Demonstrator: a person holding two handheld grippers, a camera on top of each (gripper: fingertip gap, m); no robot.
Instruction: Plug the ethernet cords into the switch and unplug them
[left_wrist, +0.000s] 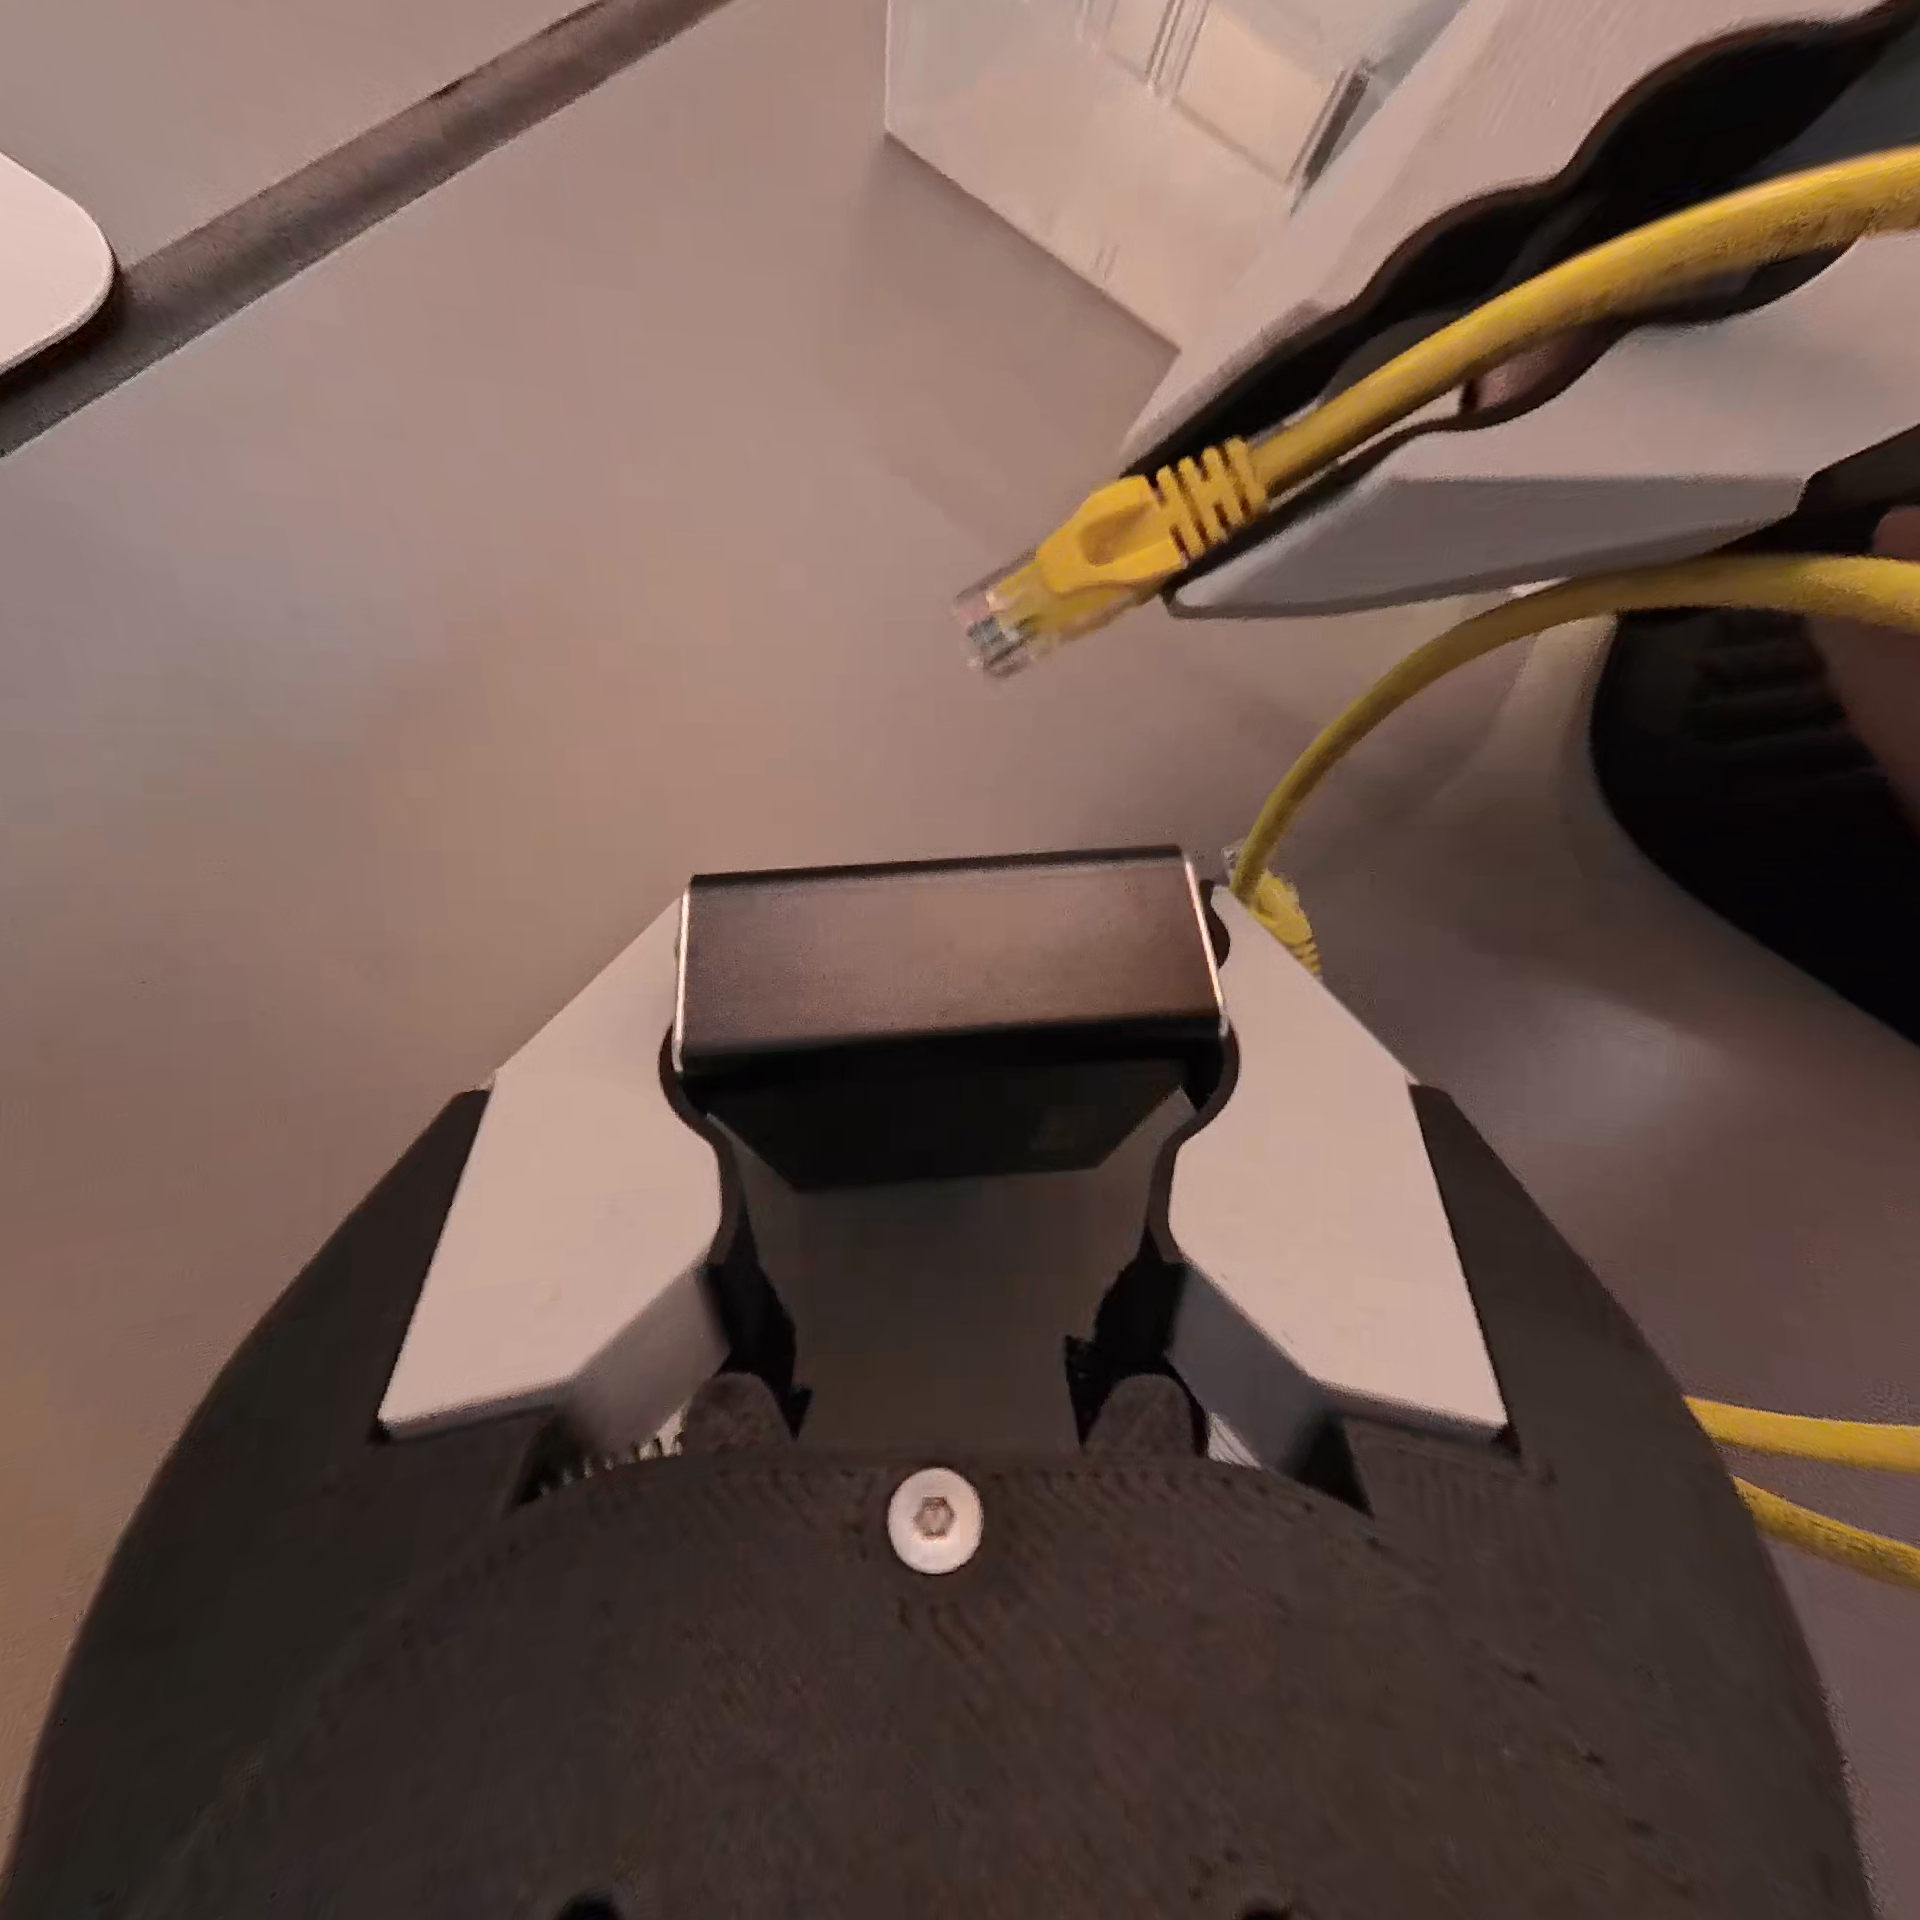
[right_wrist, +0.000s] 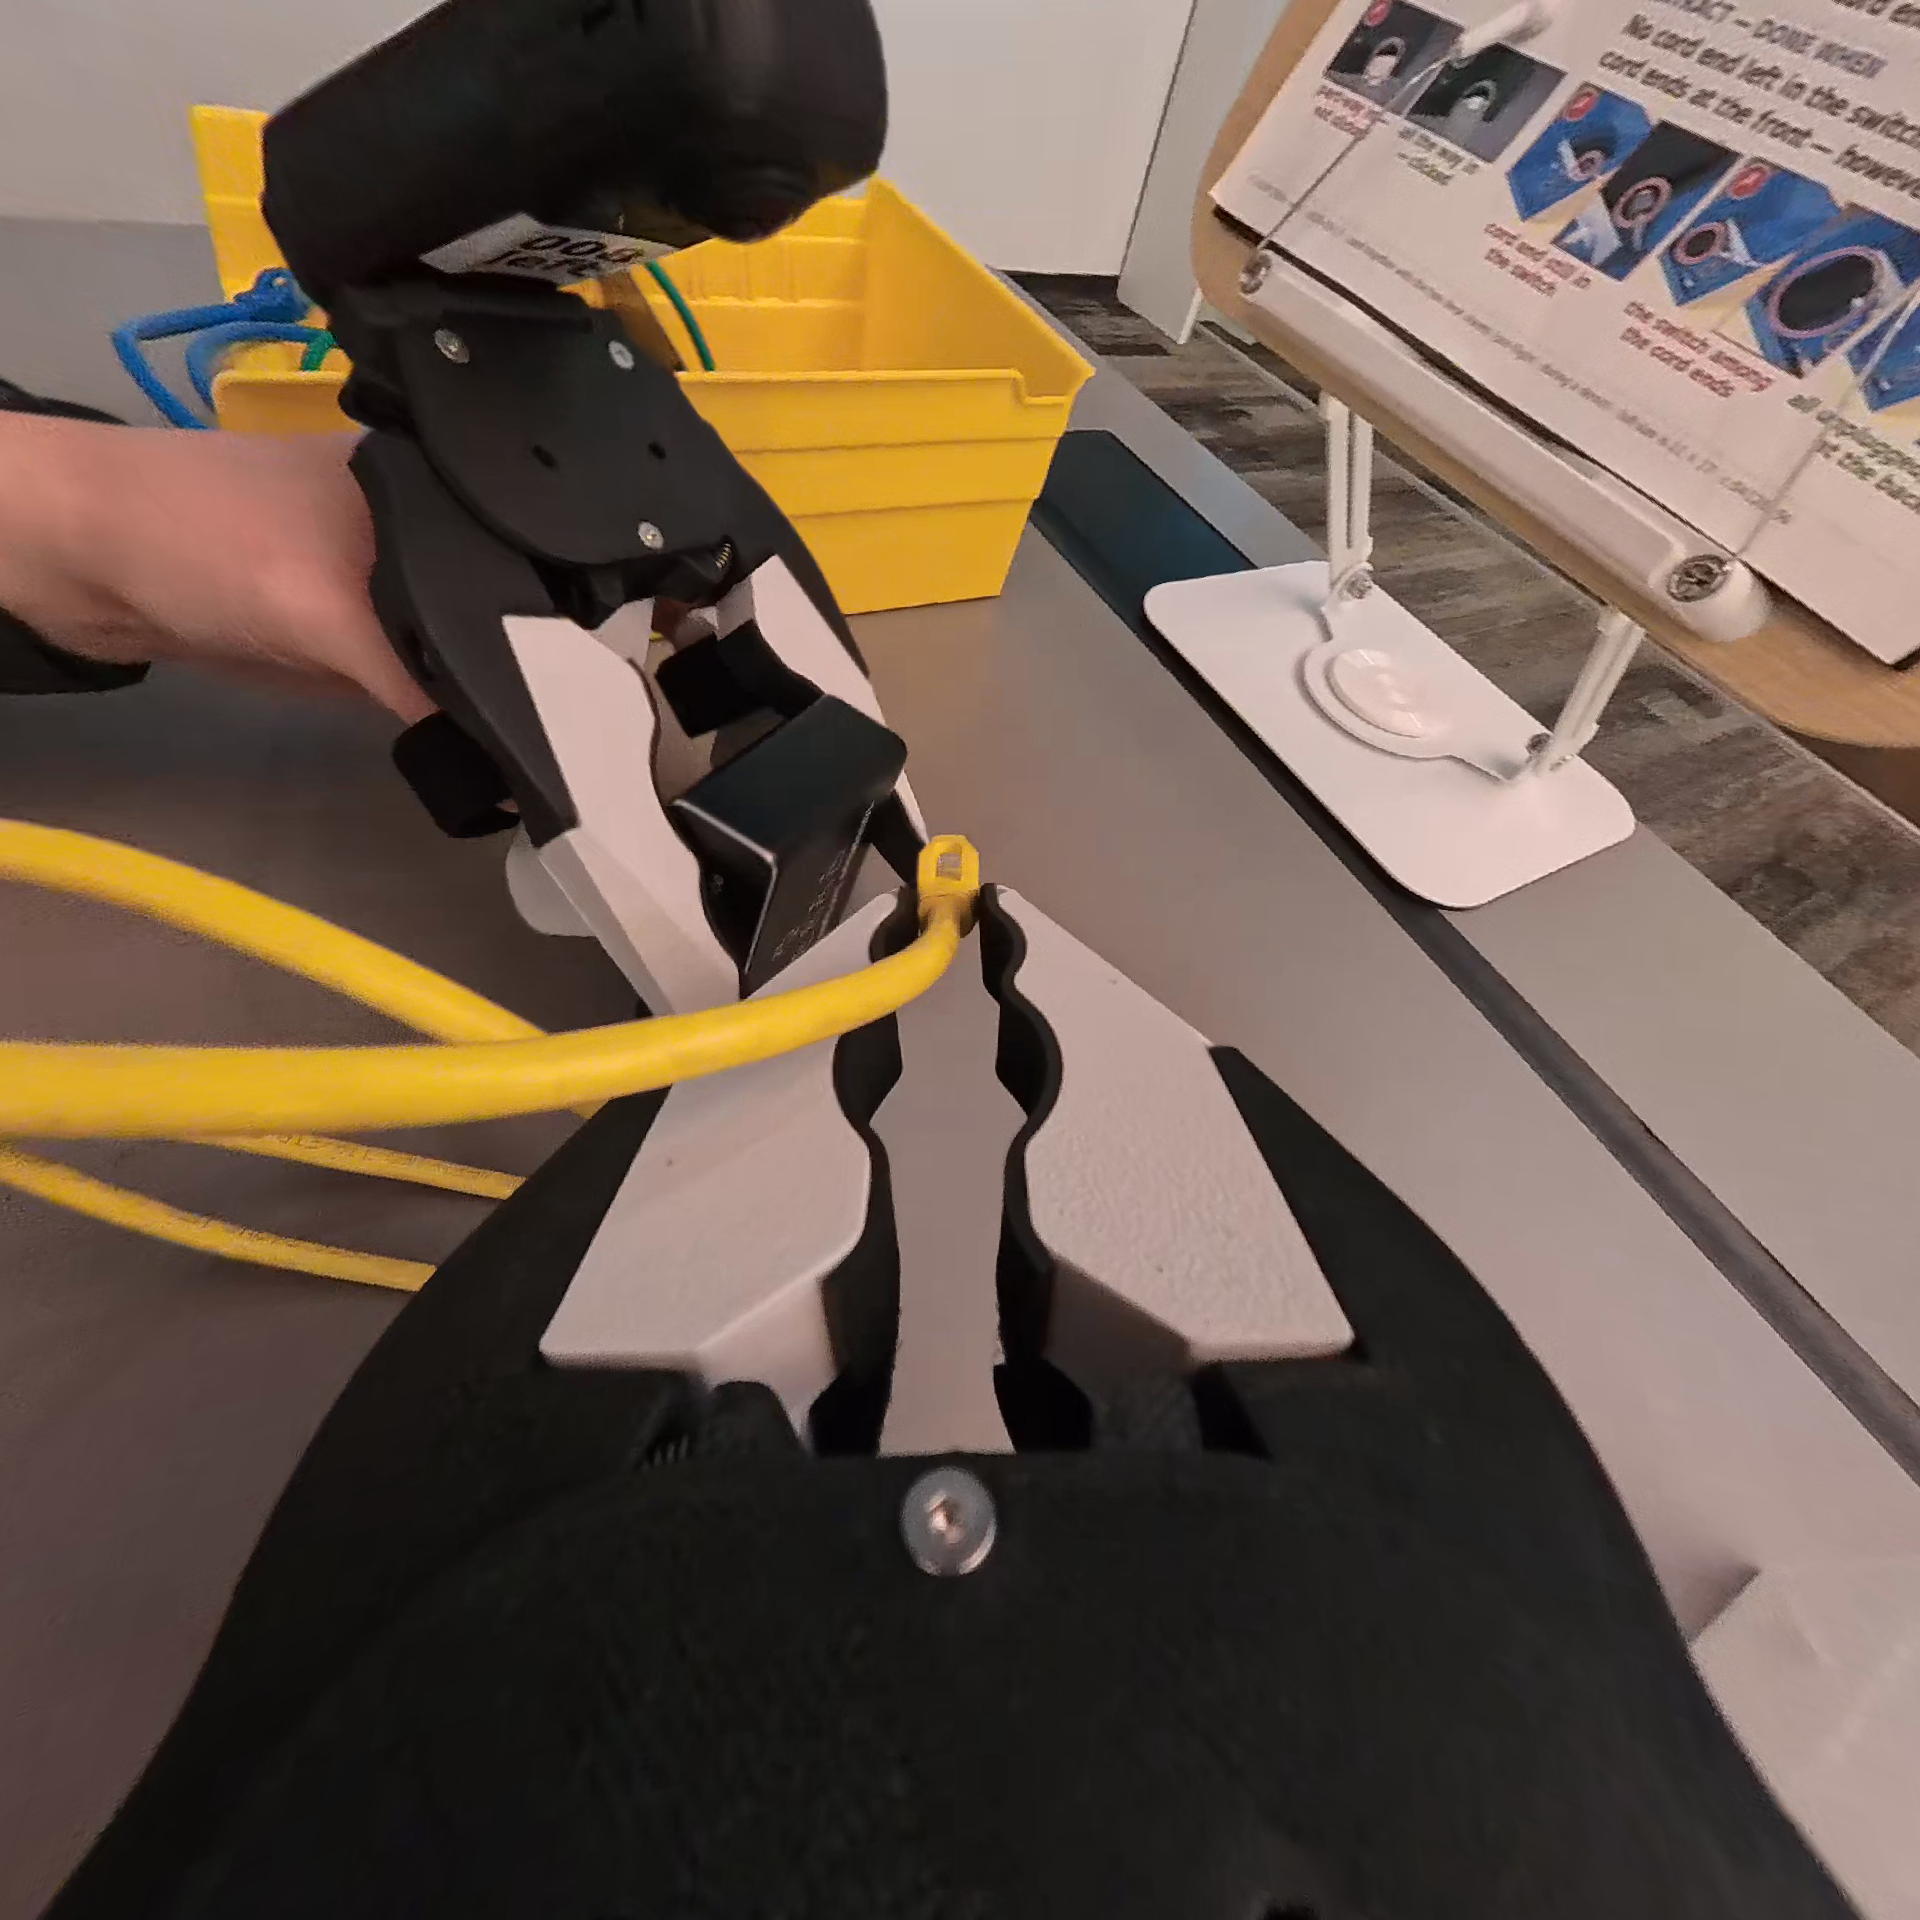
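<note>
My left gripper (left_wrist: 945, 935) is shut on the black switch (left_wrist: 940, 977), holding it by its two sides above the grey table. My right gripper (right_wrist: 945, 914) is shut on a yellow ethernet cord (right_wrist: 623, 1049) just behind its plug (right_wrist: 948, 868). In the left wrist view the right gripper (left_wrist: 1184, 540) comes in from the upper right, and the clear-tipped plug (left_wrist: 1081, 566) hangs free a short way above and right of the switch. In the right wrist view the left gripper (right_wrist: 779, 904) holds the switch (right_wrist: 790, 821) tilted, right beside the plug. A second yellow plug (left_wrist: 1283, 914) sits by the switch's right side.
A yellow bin (right_wrist: 894, 436) holding blue and green cords stands at the back of the grey table (right_wrist: 1091, 727). An instruction sheet (right_wrist: 1621, 208) on a white stand (right_wrist: 1392, 748) is at the right. More yellow cord (right_wrist: 260, 1236) lies on the table at the left. A person's hand (right_wrist: 177, 551) holds the left gripper. My hands' fingertips stand some 7 cm from each other.
</note>
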